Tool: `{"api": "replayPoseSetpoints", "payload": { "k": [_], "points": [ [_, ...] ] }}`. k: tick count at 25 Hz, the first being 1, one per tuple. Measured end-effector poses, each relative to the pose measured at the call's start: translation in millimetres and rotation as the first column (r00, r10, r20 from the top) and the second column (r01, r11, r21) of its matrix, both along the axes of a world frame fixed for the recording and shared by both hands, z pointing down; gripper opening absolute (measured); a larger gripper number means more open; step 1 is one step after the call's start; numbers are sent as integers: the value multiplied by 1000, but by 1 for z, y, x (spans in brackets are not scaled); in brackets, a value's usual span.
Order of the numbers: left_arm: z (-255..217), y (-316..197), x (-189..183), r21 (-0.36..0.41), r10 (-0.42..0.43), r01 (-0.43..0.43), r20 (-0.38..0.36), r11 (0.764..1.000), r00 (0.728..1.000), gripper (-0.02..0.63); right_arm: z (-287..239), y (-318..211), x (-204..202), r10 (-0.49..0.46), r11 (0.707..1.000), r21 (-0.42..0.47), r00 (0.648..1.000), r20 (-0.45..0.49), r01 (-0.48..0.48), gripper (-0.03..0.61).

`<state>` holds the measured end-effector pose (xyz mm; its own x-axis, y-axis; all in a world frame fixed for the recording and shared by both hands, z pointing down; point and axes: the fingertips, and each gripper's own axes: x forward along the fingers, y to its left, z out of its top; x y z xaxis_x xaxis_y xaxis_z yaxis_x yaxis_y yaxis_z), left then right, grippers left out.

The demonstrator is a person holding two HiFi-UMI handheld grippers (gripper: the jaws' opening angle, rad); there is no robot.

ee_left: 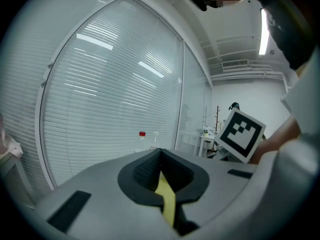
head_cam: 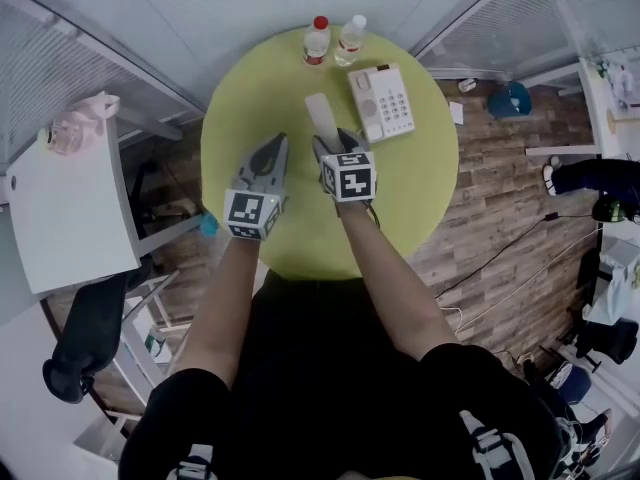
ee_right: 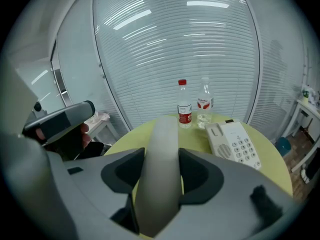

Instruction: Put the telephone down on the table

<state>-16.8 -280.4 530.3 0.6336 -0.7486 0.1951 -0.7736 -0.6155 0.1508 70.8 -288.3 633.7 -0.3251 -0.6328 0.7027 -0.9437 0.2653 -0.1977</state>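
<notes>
A white telephone base (head_cam: 381, 102) with a keypad lies on the round yellow-green table (head_cam: 420, 183), at its far right. Its pale handset (head_cam: 319, 117) sticks forward out of my right gripper (head_cam: 331, 146), which is shut on it over the middle of the table. In the right gripper view the handset (ee_right: 161, 159) runs lengthwise between the jaws, with the base (ee_right: 232, 144) ahead to the right. Whether the handset touches the table cannot be told. My left gripper (head_cam: 271, 155) is beside it on the left, shut with nothing in it (ee_left: 160, 156).
Two water bottles, one red-capped (head_cam: 316, 40) and one white-capped (head_cam: 350, 39), stand at the table's far edge, left of the base. Glass walls with blinds close off the back. A white side table (head_cam: 70, 208) stands left; cables run over the wooden floor at right.
</notes>
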Motion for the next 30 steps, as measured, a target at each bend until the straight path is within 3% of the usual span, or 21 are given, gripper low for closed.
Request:
{"api": "replayPoseSetpoints", "payload": {
  "k": [18, 30],
  "points": [
    [36, 7, -98, -55, -84, 84, 10, 995, 996, 9, 40, -1, -112, -83, 995, -52, 996, 32, 84, 222],
    [80, 7, -150, -140, -132, 130, -6, 982, 991, 9, 92, -1, -163, -99, 990, -97, 995, 10, 100, 222]
  ]
}}
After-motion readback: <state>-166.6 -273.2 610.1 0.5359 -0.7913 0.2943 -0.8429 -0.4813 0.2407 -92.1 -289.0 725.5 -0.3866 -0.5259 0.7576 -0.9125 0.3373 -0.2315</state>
